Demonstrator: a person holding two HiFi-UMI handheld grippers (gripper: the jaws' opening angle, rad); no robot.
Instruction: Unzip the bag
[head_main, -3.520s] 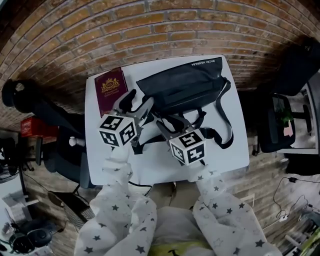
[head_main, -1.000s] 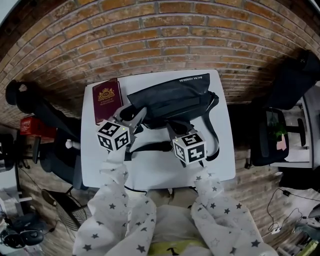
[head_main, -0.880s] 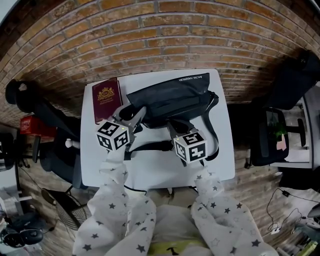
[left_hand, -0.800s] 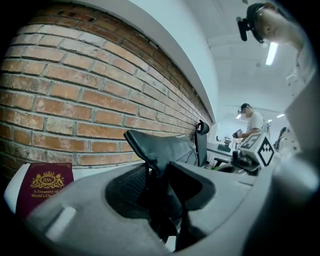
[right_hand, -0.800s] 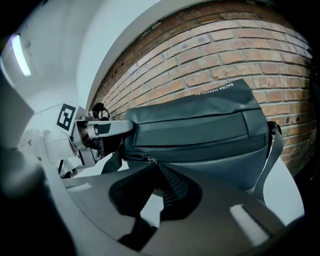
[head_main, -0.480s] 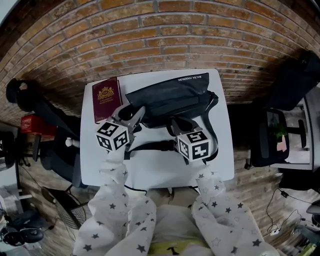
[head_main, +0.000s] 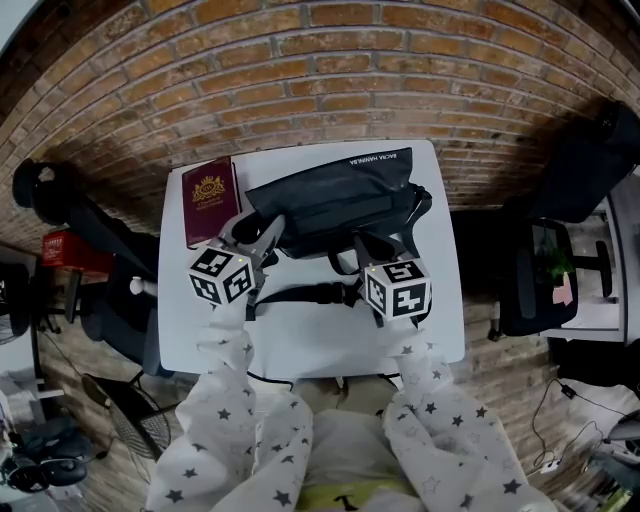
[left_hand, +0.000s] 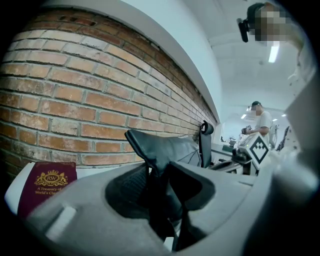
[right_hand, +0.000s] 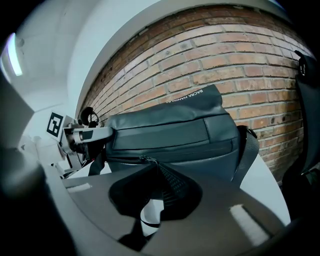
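1. The black fabric sling bag (head_main: 330, 195) lies on the small white square table (head_main: 300, 340).
2. The left gripper (left_hand: 159, 185) pinches the bag's left end.
3. The right gripper (right_hand: 155, 172) is clamped tight on the zip pull (right_hand: 143, 160).

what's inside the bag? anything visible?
Nothing of the inside shows: black fabric covers any contents. The bag lies on the white table. The right gripper is shut on its zipper pull, and the left gripper is shut on its end.
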